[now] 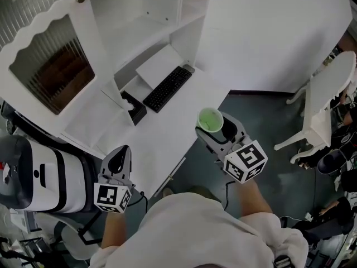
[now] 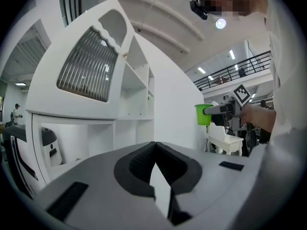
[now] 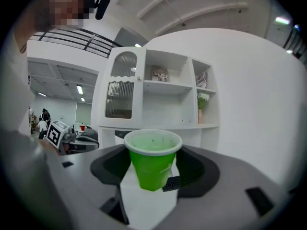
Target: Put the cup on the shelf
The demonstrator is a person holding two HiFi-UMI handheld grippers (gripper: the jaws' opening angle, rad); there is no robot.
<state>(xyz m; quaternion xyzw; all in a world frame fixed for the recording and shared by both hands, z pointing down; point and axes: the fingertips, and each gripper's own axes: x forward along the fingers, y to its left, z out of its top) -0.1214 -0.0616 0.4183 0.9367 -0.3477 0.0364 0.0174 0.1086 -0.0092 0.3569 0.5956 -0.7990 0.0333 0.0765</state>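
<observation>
1. Head view: the right gripper [image 1: 214,128] clamps the green cup [image 1: 210,119] by its sides. The cup is upright over the floor, just past the desk [image 1: 142,144] and well apart from the shelf [image 1: 142,35]. Keeping it upright probably lets it go down flat on its base. The left gripper [image 1: 119,154] hangs over the desk edge.
2. Left gripper view: its jaws meet with nothing between them. It seems idle, since one gripper is enough for a cup. The cup shows far right, in the other gripper.
3. Right gripper view: the jaws stand wide, their pads pressing on the cup's lower wall and the rim clear above them. The open shelves lie ahead, so the approach looks unfinished.
</observation>
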